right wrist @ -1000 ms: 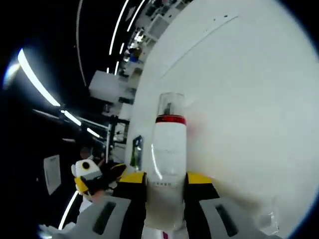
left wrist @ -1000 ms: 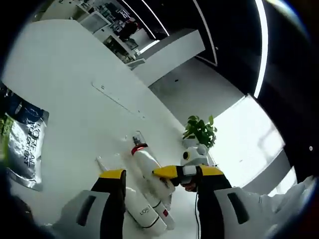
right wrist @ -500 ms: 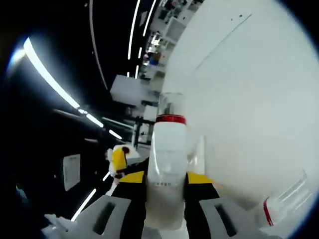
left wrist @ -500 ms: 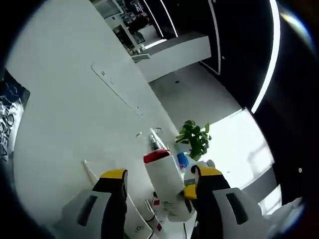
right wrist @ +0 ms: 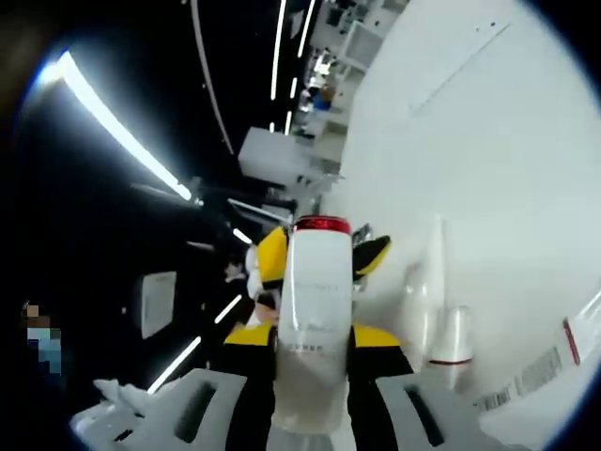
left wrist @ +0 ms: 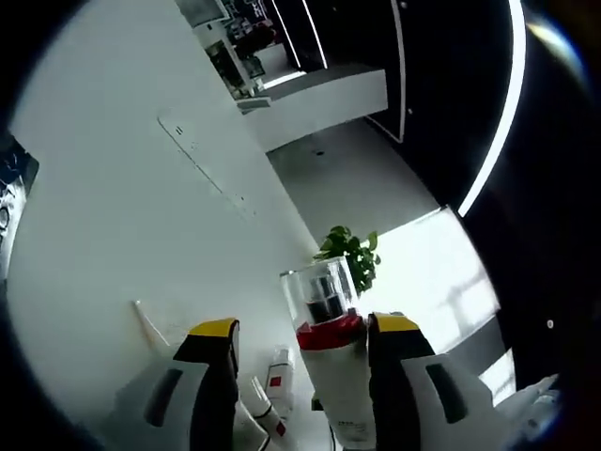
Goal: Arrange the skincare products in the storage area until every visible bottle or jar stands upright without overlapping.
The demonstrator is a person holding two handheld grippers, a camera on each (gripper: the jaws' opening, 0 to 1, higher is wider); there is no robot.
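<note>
Swung up since 1 s ago, white bottle (right wrist: pixel 317 329) w/ red collar now btwn both fingertip pairs. Left gripper (left wrist: pixel 296 331) spread, bottle (left wrist: pixel 333 376) against its right finger (no squeeze seen). Right gripper (right wrist: pixel 313 335) clamped on bottle body; other bottles (right wrist: pixel 449 343) lying past fingertips, on white table (left wrist: pixel 103 216).

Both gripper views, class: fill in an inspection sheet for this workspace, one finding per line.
Surface: white table, a thin seam line across it.
Job's things: white bottle with red collar and clear cap, held off the table; other white bottles lying down.
Clutter: dark printed pouch at the table edge.
Grippers: right gripper shut on the white bottle; left gripper open, fingers either side of it.
Cables: nothing seen.
Surroundings: potted plant, dark walls with light strips.
</note>
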